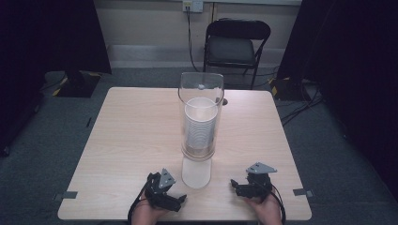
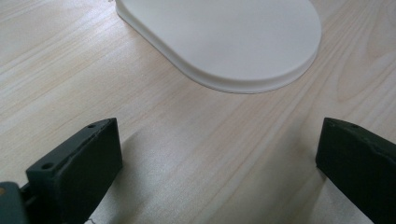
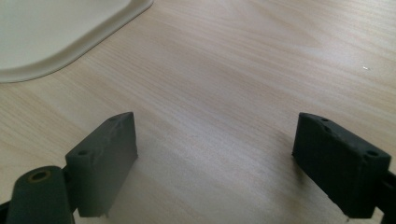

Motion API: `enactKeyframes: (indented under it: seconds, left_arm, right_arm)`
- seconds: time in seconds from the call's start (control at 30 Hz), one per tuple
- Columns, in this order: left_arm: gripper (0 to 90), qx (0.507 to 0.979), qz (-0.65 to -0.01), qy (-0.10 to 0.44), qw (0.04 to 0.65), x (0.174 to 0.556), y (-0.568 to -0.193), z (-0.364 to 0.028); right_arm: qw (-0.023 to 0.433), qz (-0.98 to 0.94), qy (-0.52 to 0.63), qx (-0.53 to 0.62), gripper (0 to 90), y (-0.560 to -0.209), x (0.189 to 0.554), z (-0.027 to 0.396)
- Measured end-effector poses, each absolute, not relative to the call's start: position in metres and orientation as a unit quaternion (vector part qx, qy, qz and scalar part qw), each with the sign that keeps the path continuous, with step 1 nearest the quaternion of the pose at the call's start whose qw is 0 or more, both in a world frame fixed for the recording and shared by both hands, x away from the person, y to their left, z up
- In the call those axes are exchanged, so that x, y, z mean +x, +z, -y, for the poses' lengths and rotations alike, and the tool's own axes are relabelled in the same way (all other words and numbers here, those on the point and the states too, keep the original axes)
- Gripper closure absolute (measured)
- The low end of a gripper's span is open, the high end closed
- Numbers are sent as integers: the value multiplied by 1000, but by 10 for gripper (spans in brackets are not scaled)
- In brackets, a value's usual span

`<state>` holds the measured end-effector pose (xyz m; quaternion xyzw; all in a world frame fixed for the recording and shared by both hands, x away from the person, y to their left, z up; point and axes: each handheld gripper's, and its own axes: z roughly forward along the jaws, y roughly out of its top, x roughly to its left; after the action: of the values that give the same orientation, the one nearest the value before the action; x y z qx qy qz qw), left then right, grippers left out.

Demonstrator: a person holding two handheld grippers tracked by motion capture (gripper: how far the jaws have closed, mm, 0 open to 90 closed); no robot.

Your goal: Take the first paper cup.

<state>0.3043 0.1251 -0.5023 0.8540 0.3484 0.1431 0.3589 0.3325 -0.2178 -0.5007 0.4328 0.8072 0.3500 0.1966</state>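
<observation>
A tall clear plastic tube (image 1: 201,91) stands on a white rounded base (image 1: 195,172) in the middle of the wooden table (image 1: 131,131); a stack of white paper cups (image 1: 201,126) sits inside it. My left gripper (image 1: 174,200) rests near the front edge, just left of the base, jaws wide apart and empty. In the left gripper view the base (image 2: 224,42) lies ahead of the left gripper (image 2: 219,158). My right gripper (image 1: 237,186) rests to the right of the base, also open and empty. The base's corner (image 3: 51,32) lies up left of the right gripper (image 3: 215,154).
A black folding chair (image 1: 234,44) stands beyond the table's far edge, with cables on the floor nearby. Dark curtains hang at both sides. Grey tape marks (image 1: 303,192) sit at the table's front corners.
</observation>
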Motion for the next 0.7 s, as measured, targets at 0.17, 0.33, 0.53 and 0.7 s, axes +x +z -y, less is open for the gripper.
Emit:
enactKeyframes:
  seconds: [0.17, 0.33, 0.53, 0.7]
  left_arm:
    - [31, 847, -360, 148, 362, 304, -502, -126]
    - [205, 837, -363, 139, 385, 303, -498, -126]
    - [199, 826, -342, 139, 425, 300, -472, -111]
    - [209, 811, -330, 168, 452, 306, -453, -100]
  right_arm:
    - [197, -807, 349, 434, 129, -501, 332, 217]
    - [197, -806, 349, 435, 127, -501, 333, 217]
    - [197, -807, 349, 434, 127, -501, 333, 217]
    - [197, -807, 349, 434, 127, -501, 333, 217]
